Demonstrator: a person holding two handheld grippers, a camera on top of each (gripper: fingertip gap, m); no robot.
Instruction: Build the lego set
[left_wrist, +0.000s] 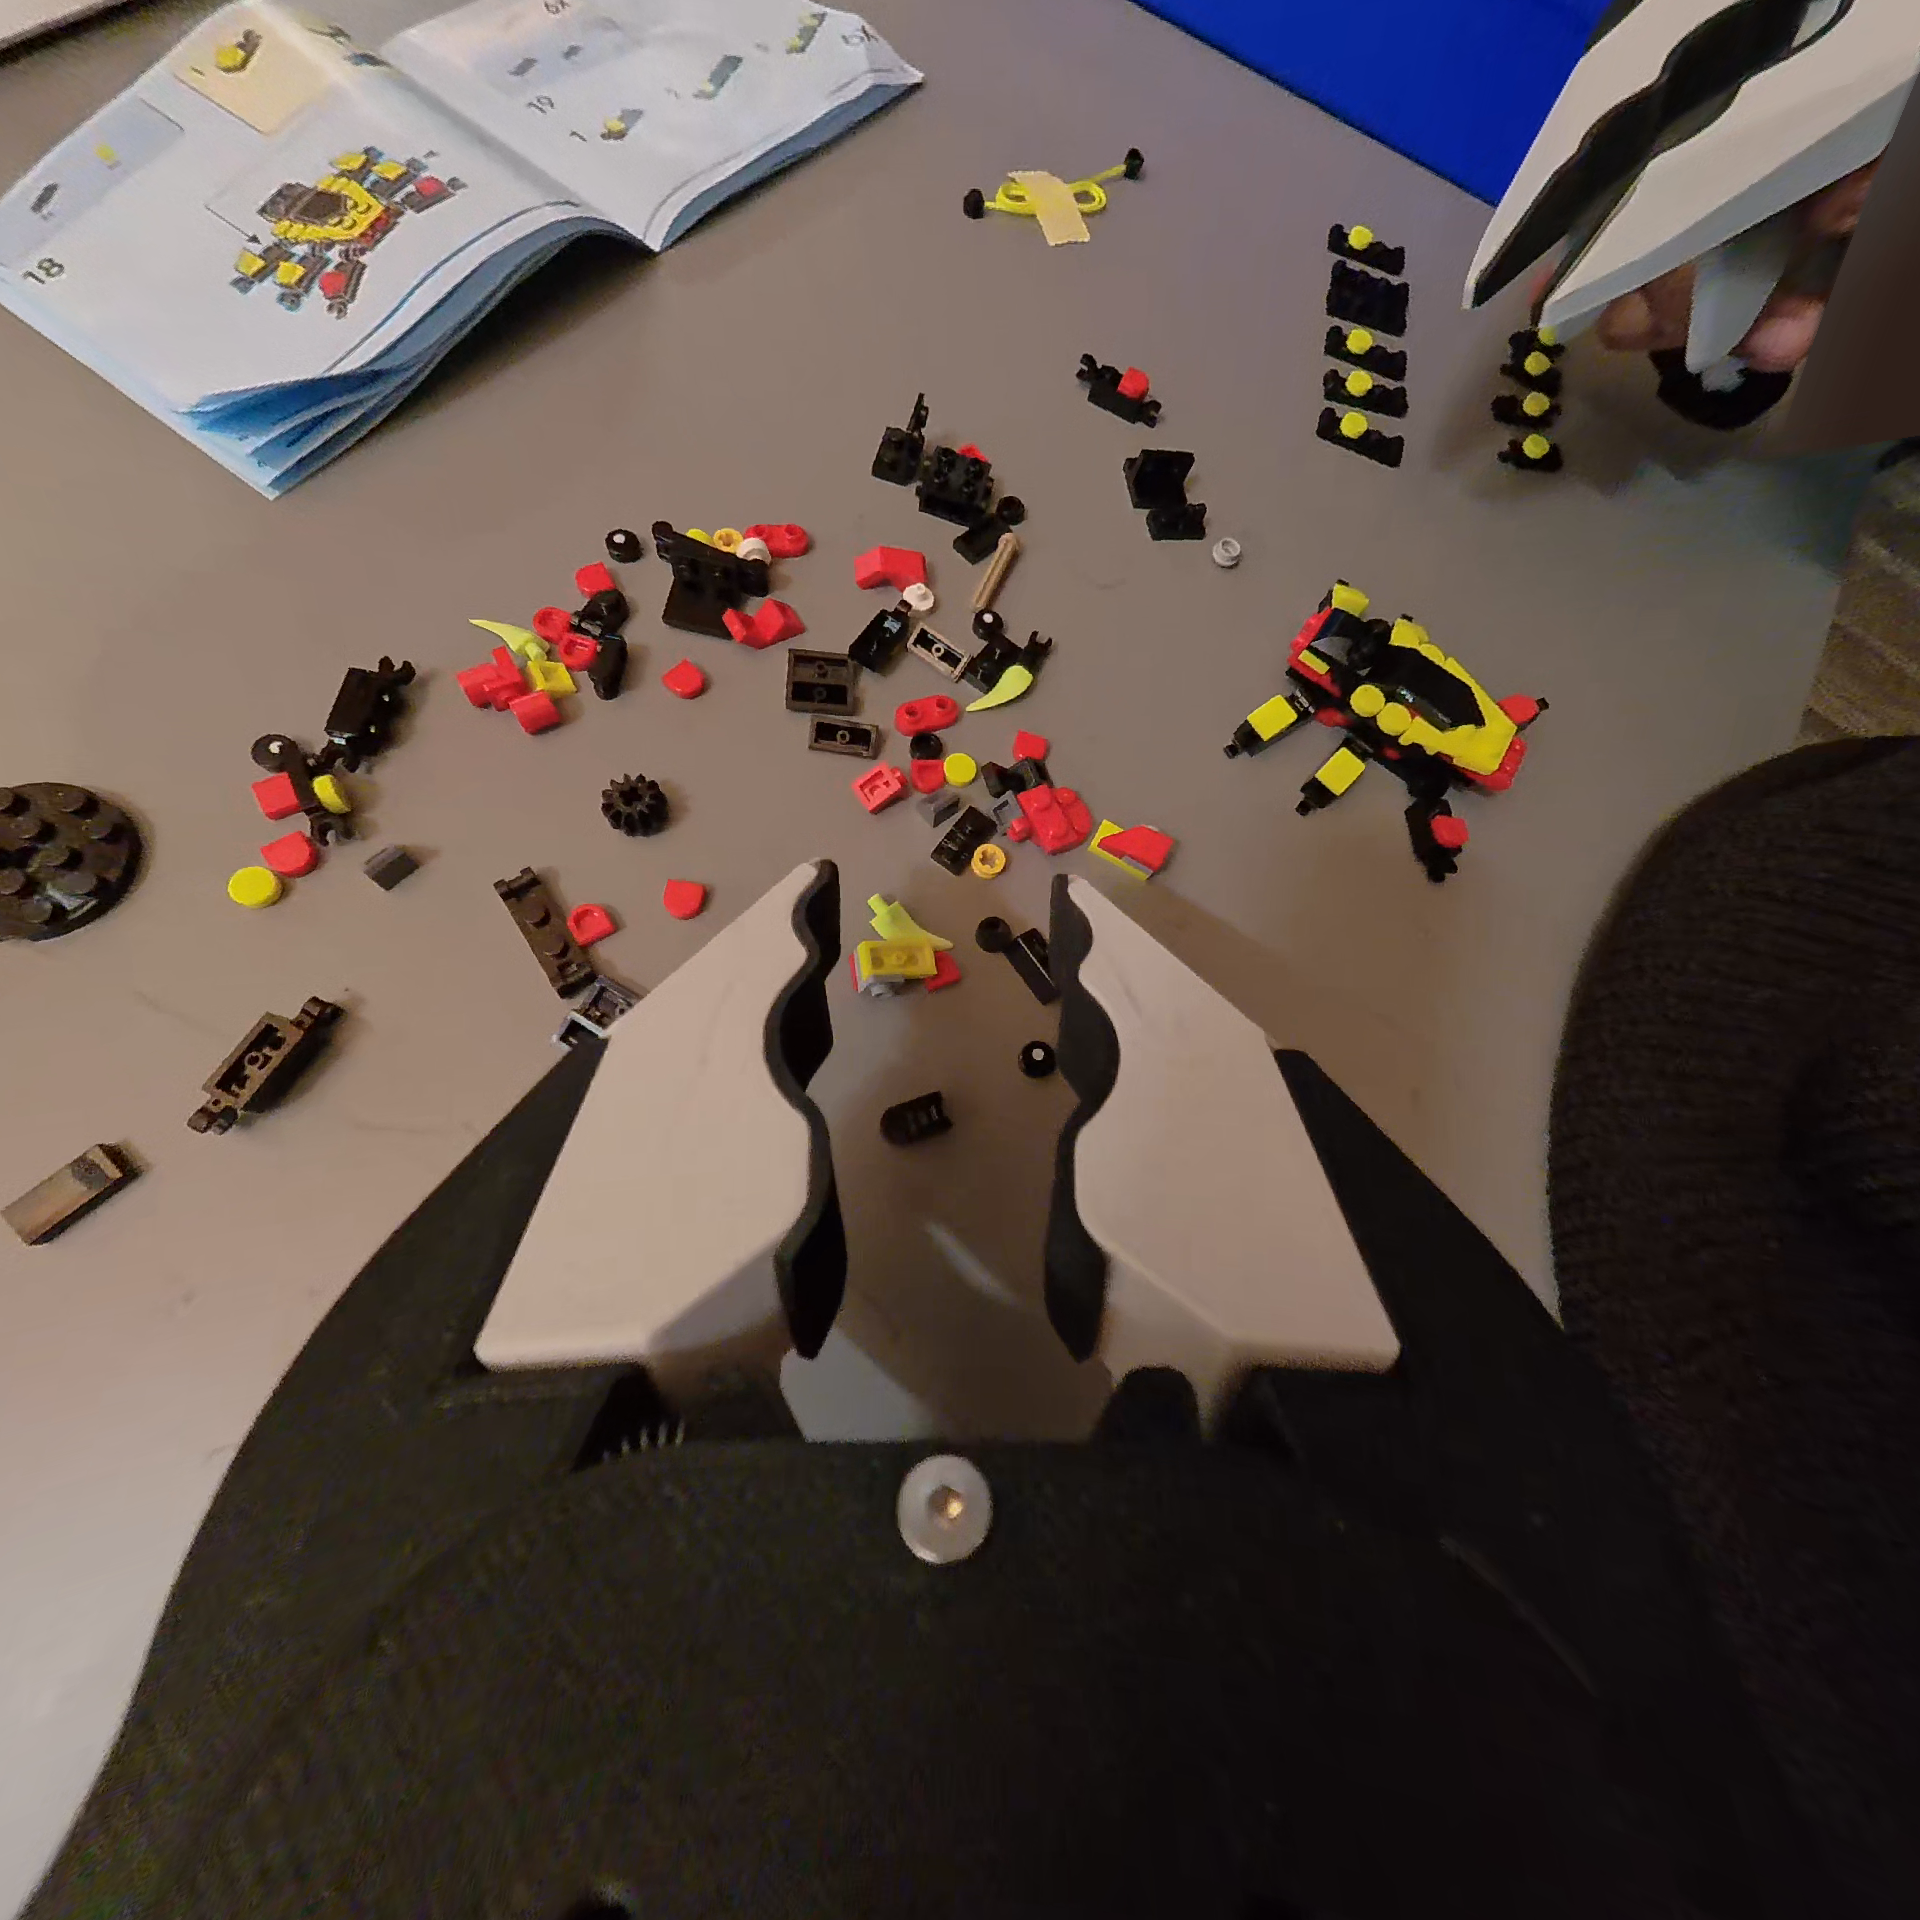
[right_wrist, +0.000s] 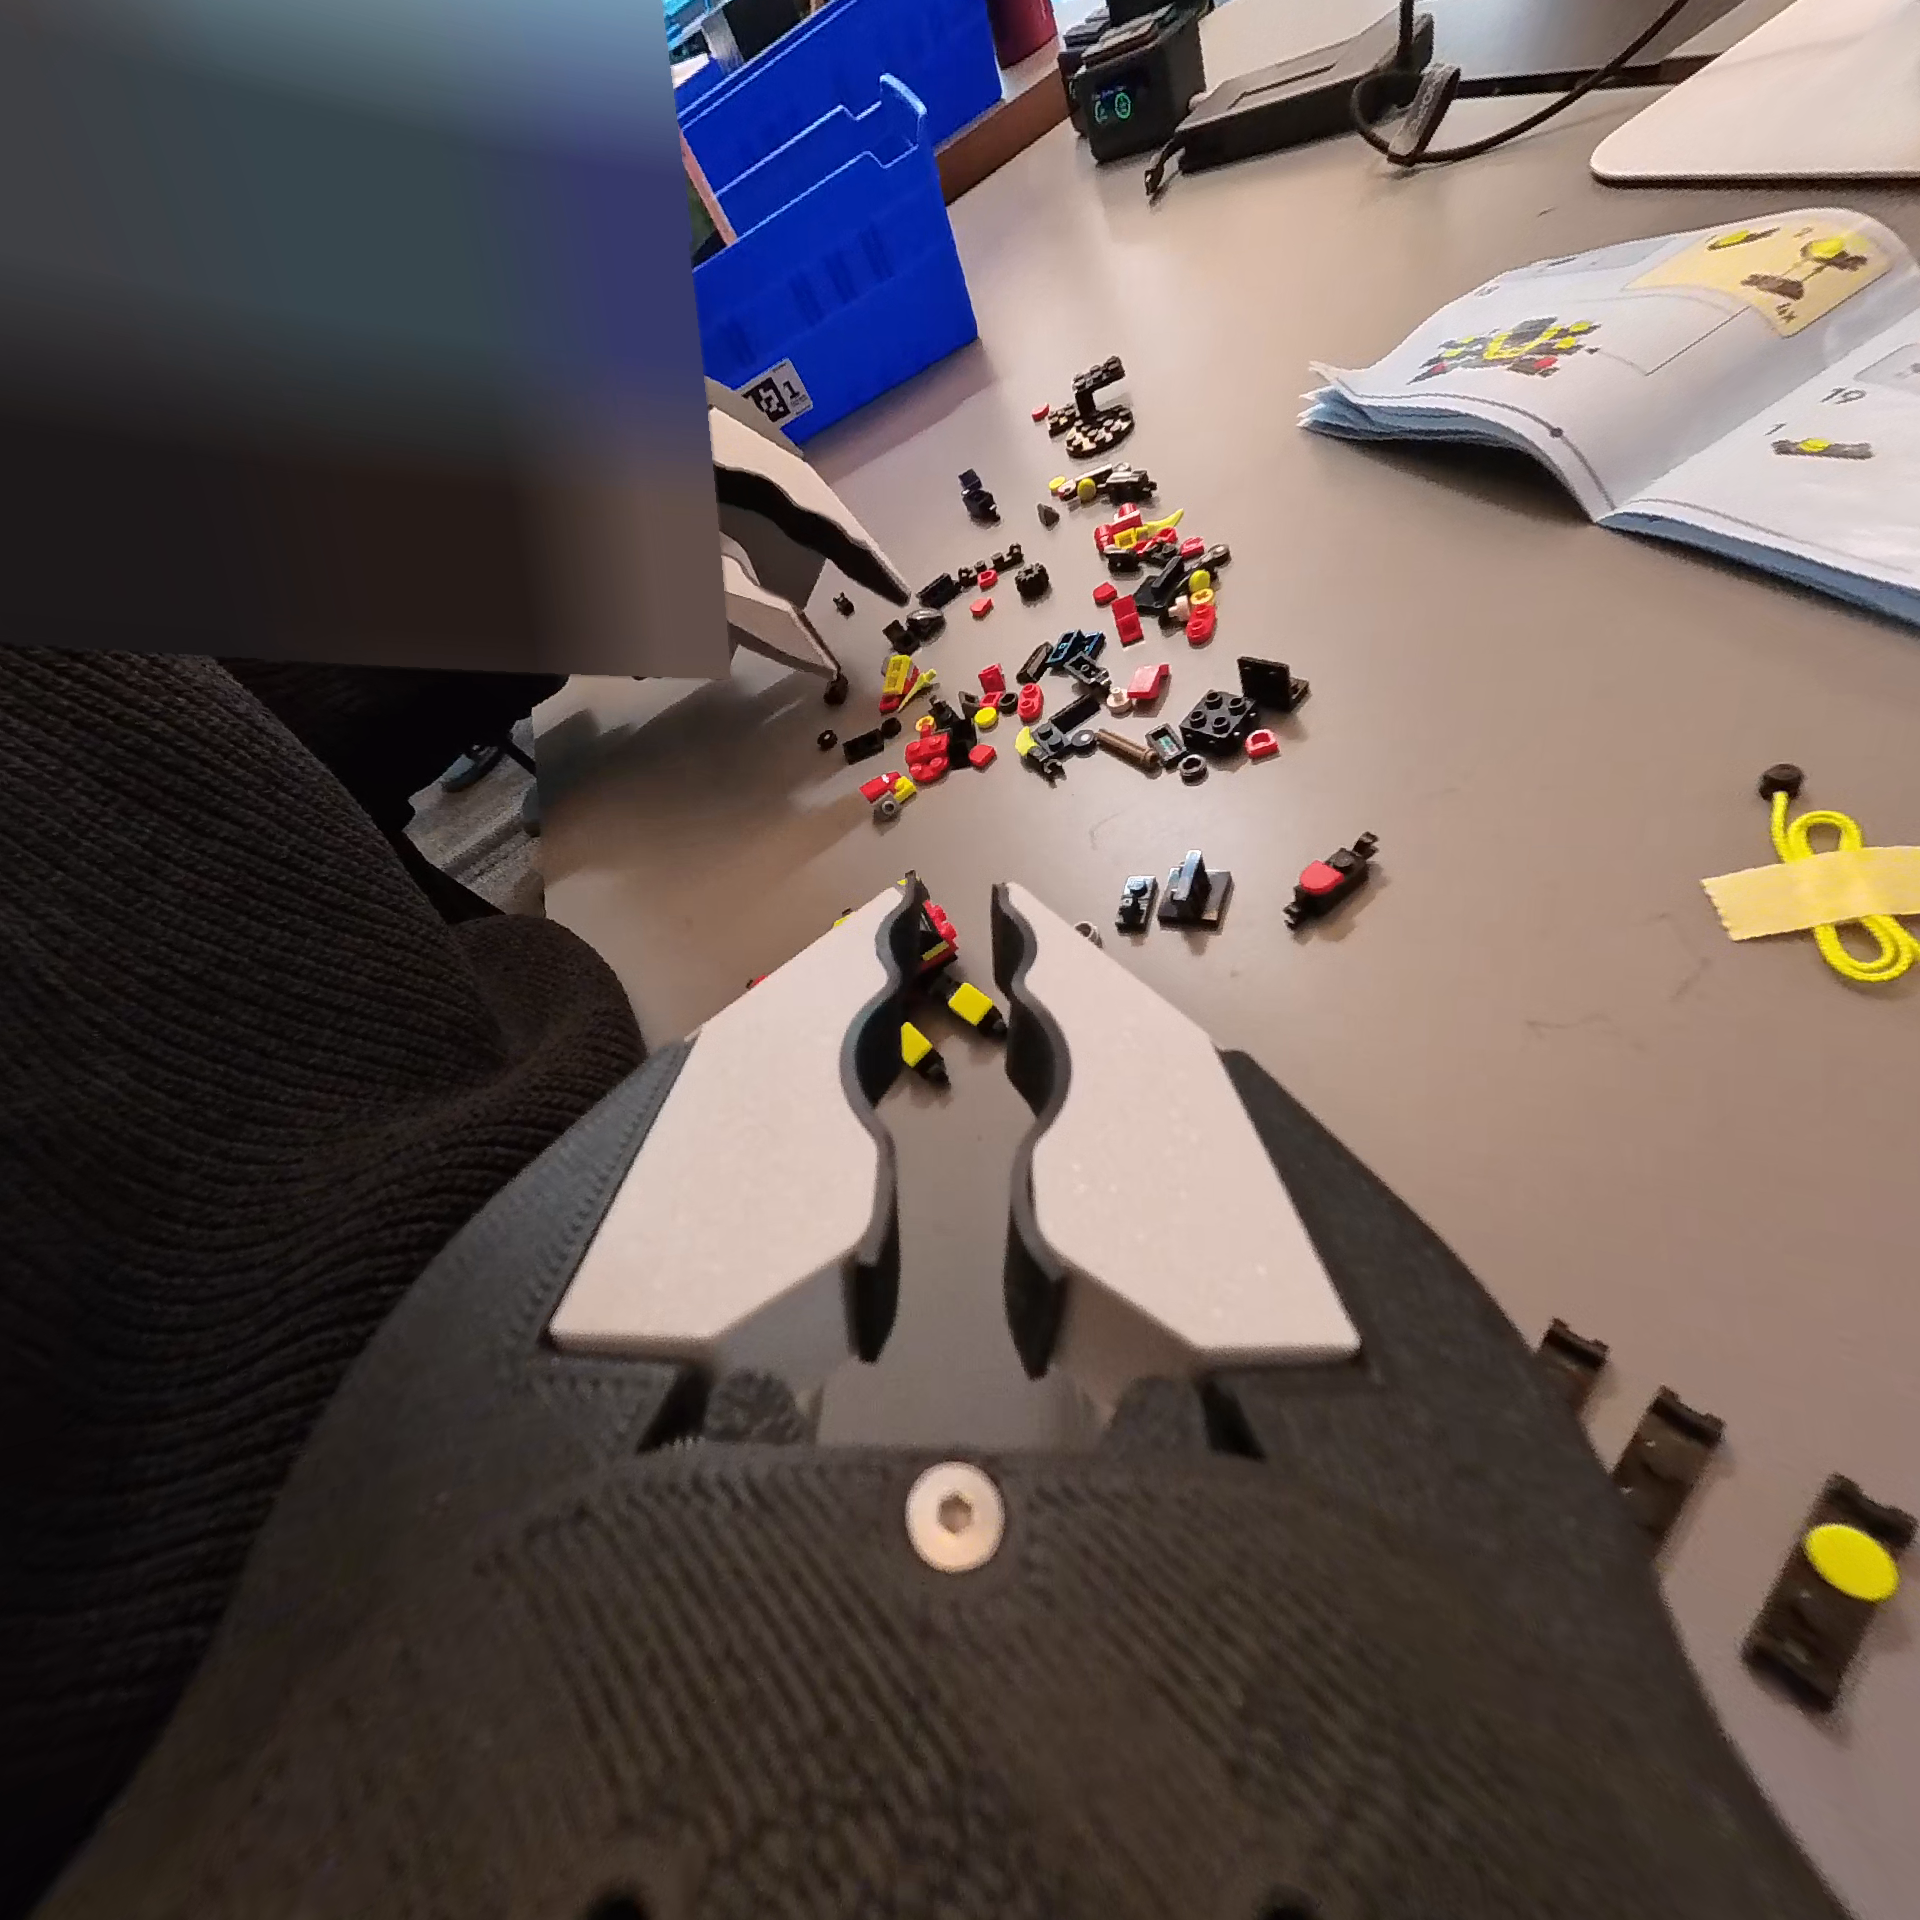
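Your left gripper (left_wrist: 945, 894) hangs with jaws apart and empty above loose bricks (left_wrist: 831, 675) on the grey table (left_wrist: 1351, 540). Your right gripper (right_wrist: 951, 899) is nearly closed with a gap showing; the left wrist view puts its tips on a short column of black-and-yellow pieces (left_wrist: 1529, 400), but I cannot tell whether it grips one. The half-built model (left_wrist: 1392, 707) sits between the grippers. In my judgement you are fetching a sub-part for the model. The open booklet (left_wrist: 416, 197) and blue bin (right_wrist: 831, 260) lie clear. Crowded neighbouring pieces (left_wrist: 1363, 348) are the hazard.
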